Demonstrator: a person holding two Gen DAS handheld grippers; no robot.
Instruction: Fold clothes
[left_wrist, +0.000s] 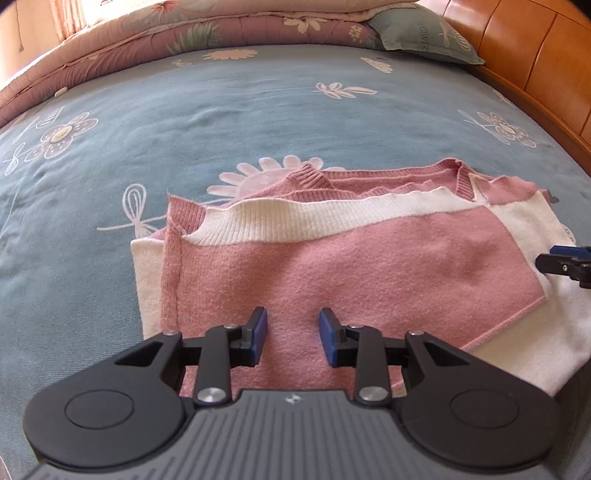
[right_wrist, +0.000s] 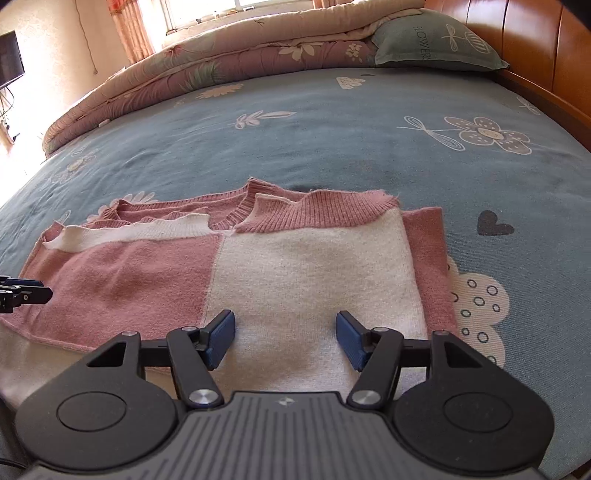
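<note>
Pink-and-cream knitted sweater (left_wrist: 369, 258) found lying folded on the blue floral bedsheet (left_wrist: 221, 110), occupying the centre and right of the left wrist view and the centre and left of the right wrist view (right_wrist: 295, 273). Left gripper (left_wrist: 293, 328) positioned low in frame above the pink panel, fingers apart with a moderate gap, nothing between the blue pads, pads not pressing on the fabric. Right gripper (right_wrist: 286, 330) positioned above the cream panel, fingers spread wider, likewise clear of any cloth between them. Tip of the right gripper noted at the right edge of the left wrist view, over the cream part; tip of the left gripper noted at the left edge of the right wrist view, over the pink part. Far edge of the sweater uneven: ribbed pink collar (right_wrist: 314, 210) and ribbed cream band (left_wrist: 314, 218) stacked in several layers. Side edges fairly straight, a pink strip showing past the cream panel at right in the right wrist view. Wide open sheet beyond the sweater toward the top of both frames. Rolled quilt (right_wrist: 221, 62) and a grey-green pillow (right_wrist: 436, 40) along the far side, wooden headboard (right_wrist: 535, 55) at upper right, all well apart from the sweater.
</note>
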